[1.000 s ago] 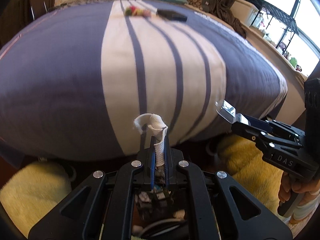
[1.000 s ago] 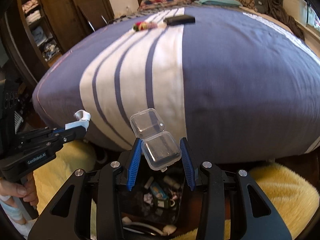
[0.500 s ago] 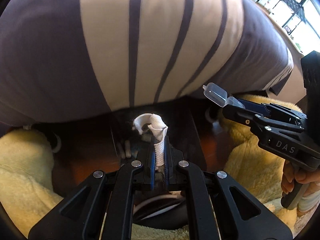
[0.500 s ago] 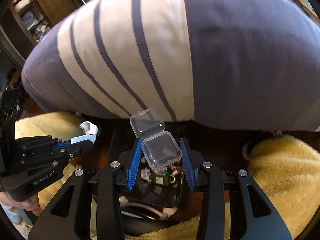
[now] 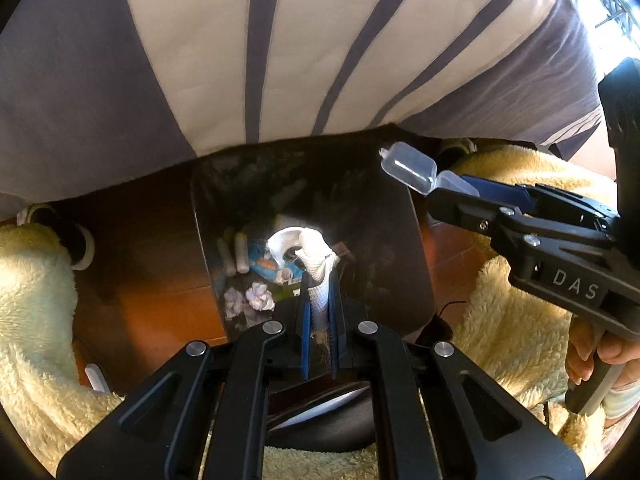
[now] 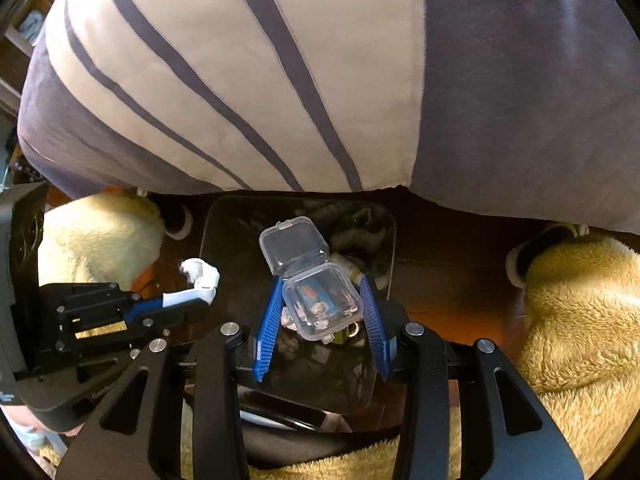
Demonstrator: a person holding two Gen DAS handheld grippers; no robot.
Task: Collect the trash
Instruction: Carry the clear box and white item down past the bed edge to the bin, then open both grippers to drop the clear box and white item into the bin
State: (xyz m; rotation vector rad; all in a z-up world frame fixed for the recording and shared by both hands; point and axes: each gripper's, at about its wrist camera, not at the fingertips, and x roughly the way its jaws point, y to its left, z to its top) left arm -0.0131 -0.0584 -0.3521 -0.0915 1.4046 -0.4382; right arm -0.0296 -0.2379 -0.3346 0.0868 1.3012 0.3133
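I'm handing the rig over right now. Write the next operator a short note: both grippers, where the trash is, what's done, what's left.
Left gripper: shut on a white strip of wrapping, held above the bin.
Right gripper: shut on a clear plastic case, lid hinged open, also over the bin.
Black trash bin stands on the floor at the foot of the striped bed; it already holds crumpled paper and wrappers.
Done: both pieces picked up and brought over the bin.
Left: open both grippers to drop them in.
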